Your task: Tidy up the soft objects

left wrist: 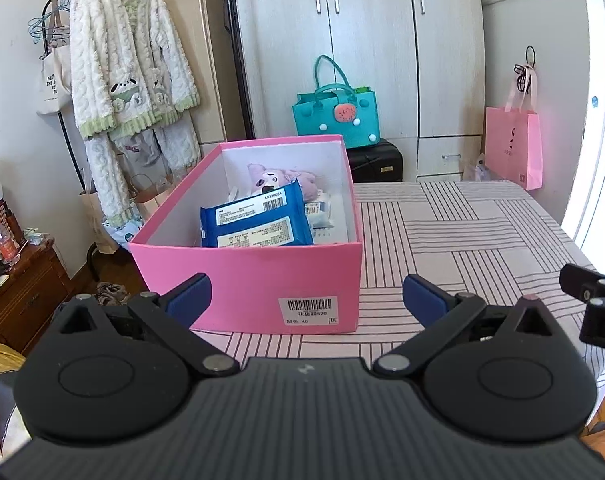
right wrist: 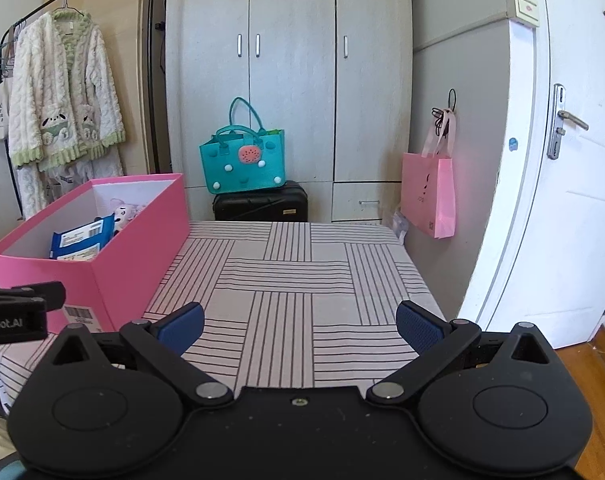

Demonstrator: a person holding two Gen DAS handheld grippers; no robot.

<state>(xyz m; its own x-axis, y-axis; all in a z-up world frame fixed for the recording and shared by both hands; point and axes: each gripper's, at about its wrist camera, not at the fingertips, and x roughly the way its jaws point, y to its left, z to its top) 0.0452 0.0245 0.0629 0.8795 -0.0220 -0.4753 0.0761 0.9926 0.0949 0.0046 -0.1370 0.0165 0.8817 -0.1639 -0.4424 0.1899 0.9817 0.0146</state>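
Observation:
A pink cardboard box (left wrist: pixel 246 276) stands on the striped bed cover (left wrist: pixel 462 232). Inside it lie a blue soft pack (left wrist: pixel 254 220), a purple plush toy (left wrist: pixel 274 180) and a white pack (left wrist: pixel 322 210). My left gripper (left wrist: pixel 306 300) is open right in front of the box's near wall, nothing between its blue pads. In the right wrist view the same pink box (right wrist: pixel 114 256) sits at the left, with the blue pack (right wrist: pixel 82 238) and the plush toy (right wrist: pixel 122 212) showing over its rim. My right gripper (right wrist: pixel 300 326) is open and empty over the bare bed cover (right wrist: pixel 294 272).
A teal bag (right wrist: pixel 242 160) sits on a black suitcase (right wrist: pixel 262 204) before the grey wardrobe (right wrist: pixel 290 60). A pink paper bag (right wrist: pixel 430 192) hangs beside the white door (right wrist: pixel 562 200). A fluffy robe (left wrist: pixel 130 68) hangs on a rack at left, above a wooden nightstand (left wrist: pixel 22 296).

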